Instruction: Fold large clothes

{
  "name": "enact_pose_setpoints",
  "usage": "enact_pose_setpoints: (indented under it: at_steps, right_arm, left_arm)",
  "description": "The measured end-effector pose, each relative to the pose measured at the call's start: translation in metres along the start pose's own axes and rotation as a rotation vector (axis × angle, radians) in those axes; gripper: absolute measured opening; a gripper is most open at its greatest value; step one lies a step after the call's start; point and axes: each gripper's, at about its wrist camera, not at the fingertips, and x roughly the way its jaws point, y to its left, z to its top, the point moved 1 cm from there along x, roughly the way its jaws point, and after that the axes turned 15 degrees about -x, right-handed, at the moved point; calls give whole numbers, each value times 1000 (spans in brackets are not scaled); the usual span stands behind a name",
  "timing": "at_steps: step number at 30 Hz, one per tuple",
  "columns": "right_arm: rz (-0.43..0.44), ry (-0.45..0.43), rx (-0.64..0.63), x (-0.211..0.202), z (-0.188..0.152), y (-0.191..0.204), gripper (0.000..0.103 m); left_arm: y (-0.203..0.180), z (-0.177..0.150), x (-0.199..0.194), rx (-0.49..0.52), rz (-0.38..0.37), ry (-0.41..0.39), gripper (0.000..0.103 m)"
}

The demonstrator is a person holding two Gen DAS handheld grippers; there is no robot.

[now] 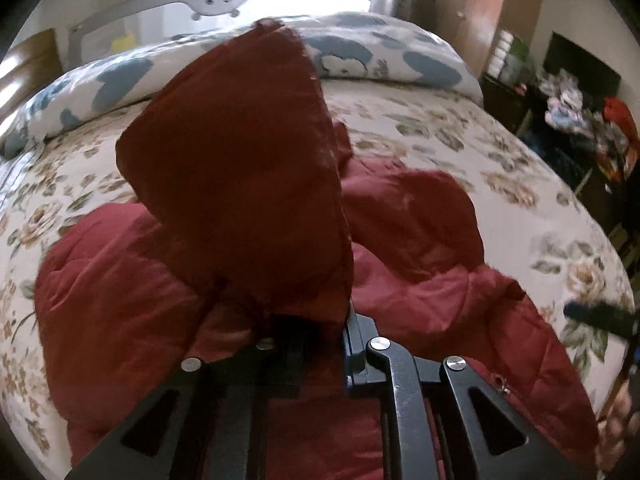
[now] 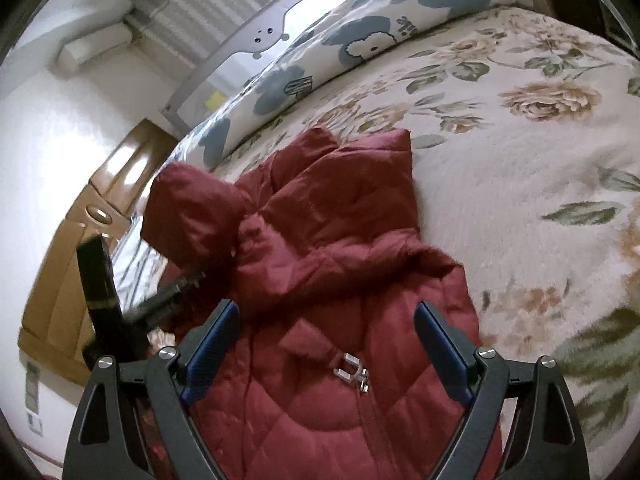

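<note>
A dark red puffer jacket [image 1: 420,240] lies spread on the flowered bed [image 1: 500,160]. My left gripper [image 1: 316,320] is shut on one of its sleeves [image 1: 240,160], which stands up tall in front of the lens and hides the left finger. In the right wrist view that same sleeve [image 2: 196,208] is lifted at the jacket's [image 2: 340,240] left side, with the left gripper [image 2: 188,280] below it. My right gripper [image 2: 324,320] hangs open just above the jacket's front. The metal zipper pull [image 2: 352,370] lies between its blue pads [image 2: 216,344], and nothing is gripped.
A blue-and-white patterned pillow [image 2: 360,40] runs along the far side of the bed, with a grey rail [image 1: 216,0] behind it. A wooden headboard [image 2: 100,208] stands at the left. Shelves piled with clothes [image 1: 580,120] stand beyond the bed's right edge.
</note>
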Motion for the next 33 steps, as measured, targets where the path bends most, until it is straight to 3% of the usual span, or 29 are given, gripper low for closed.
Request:
enact_pose_setpoints:
  at_steps: [4, 8, 15, 17, 18, 19, 20, 23, 28, 31, 33]
  right_arm:
    - [48, -1, 63, 16, 14, -14, 90]
    - [107, -5, 105, 34, 30, -22, 90]
    - [151, 62, 113, 87, 48, -17, 89]
    - [162, 90, 124, 103, 49, -16, 74]
    - [169, 106, 130, 111, 48, -16, 52]
    - [170, 127, 135, 121, 47, -15, 23]
    - [163, 134, 134, 124, 47, -15, 15]
    - [130, 104, 100, 116, 50, -10, 9]
    - [85, 57, 54, 94, 57, -10, 8]
    - [46, 54, 26, 87, 58, -13, 7]
    - [19, 65, 11, 89, 56, -16, 7]
  left_arm:
    - [-14, -13, 21, 62, -38, 51, 32]
    - [-18, -18, 28, 102, -39, 60, 34]
    - [-8, -6, 37, 43, -95, 82, 34]
    - [-13, -12, 44, 38, -96, 84, 34]
    - [-14, -18, 45, 30, -99, 85, 35]
    - [-14, -20, 44, 23, -104, 91, 36]
    - [-13, -21, 41, 16, -113, 95, 37]
    - [-5, -20, 26, -16, -156, 102, 38]
    - [23, -12, -16, -95, -169, 8, 38]
    - [50, 0, -26, -156, -95, -44, 38]
    - [73, 9, -22, -197, -28, -33, 37]
